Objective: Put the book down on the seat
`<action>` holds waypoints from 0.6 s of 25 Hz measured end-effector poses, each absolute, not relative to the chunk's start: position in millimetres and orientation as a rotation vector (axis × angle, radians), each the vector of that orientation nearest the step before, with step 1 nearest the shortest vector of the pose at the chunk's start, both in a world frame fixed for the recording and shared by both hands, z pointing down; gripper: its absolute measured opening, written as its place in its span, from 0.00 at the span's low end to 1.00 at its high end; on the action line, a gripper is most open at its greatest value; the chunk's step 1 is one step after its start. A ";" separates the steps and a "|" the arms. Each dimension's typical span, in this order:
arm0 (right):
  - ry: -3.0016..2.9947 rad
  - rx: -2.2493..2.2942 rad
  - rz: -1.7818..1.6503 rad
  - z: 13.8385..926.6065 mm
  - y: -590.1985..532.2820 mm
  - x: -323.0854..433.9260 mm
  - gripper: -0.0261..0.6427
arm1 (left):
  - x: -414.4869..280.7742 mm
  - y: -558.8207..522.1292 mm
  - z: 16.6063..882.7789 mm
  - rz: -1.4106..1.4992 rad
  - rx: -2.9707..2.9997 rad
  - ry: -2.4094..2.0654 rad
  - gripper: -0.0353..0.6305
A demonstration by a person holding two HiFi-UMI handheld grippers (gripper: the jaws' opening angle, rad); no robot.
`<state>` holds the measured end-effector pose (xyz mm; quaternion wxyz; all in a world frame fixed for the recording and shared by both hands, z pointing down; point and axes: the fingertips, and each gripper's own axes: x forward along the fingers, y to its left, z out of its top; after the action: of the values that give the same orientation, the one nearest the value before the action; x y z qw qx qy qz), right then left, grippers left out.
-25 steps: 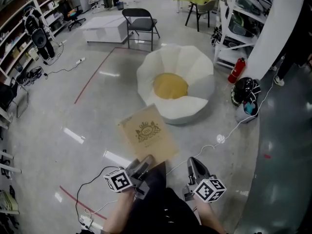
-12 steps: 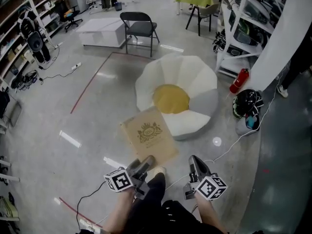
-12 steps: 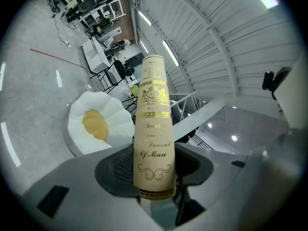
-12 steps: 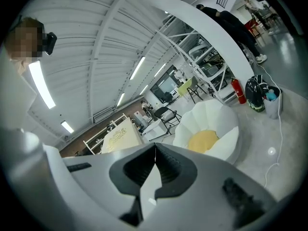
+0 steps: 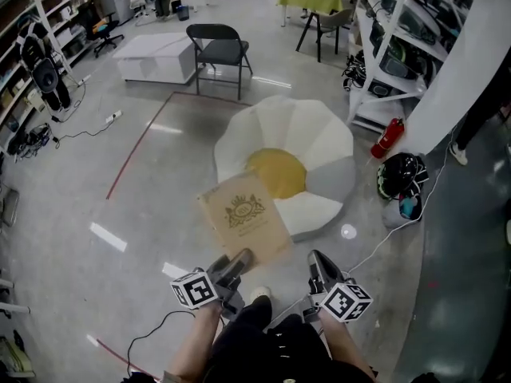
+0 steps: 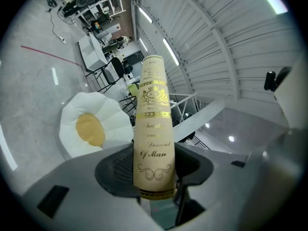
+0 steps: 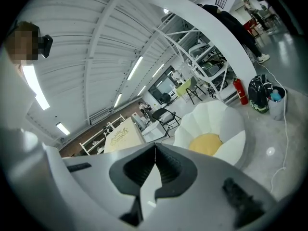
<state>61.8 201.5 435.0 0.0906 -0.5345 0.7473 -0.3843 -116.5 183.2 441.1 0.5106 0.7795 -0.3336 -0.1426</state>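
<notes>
book (image 5: 243, 218) in left gripper (image 5: 238, 260), flower seat (image 5: 319, 144) beyond

Take the seat (image 5: 319, 146) as your mark. The book (image 5: 244, 218) sits in your left gripper (image 5: 236, 263) on the near side of the seat, its far end over the seat's near-left rim. Your right gripper (image 5: 318, 263) is just right of the left one, also on the seat's near side. Behind the seat and to its left stands a folding chair (image 5: 217, 50), with a low table (image 5: 156, 54) left of that. Right of the seat, a fire extinguisher (image 5: 385, 138) stands at the foot of a shelf rack (image 5: 383, 46). Wall shelves (image 5: 40, 46) lie well off to the seat's left.
</notes>
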 end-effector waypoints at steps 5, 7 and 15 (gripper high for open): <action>2.189 -1.613 -1.118 436.2 184.5 70.4 0.06 | -111.5 160.9 445.3 -0.323 1.903 -0.771 0.39; 2.180 -1.619 -1.123 438.7 183.1 71.4 0.06 | -113.1 159.3 444.9 -0.322 1.902 -0.770 0.39; 2.164 -1.607 -1.144 443.7 165.4 70.7 0.06 | -120.0 148.8 454.5 -0.331 1.868 -0.800 0.39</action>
<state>70.7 165.4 443.7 0.1067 -0.5458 0.7348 -0.3884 -120.0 148.8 454.5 0.5155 0.7775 -0.3328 -0.1378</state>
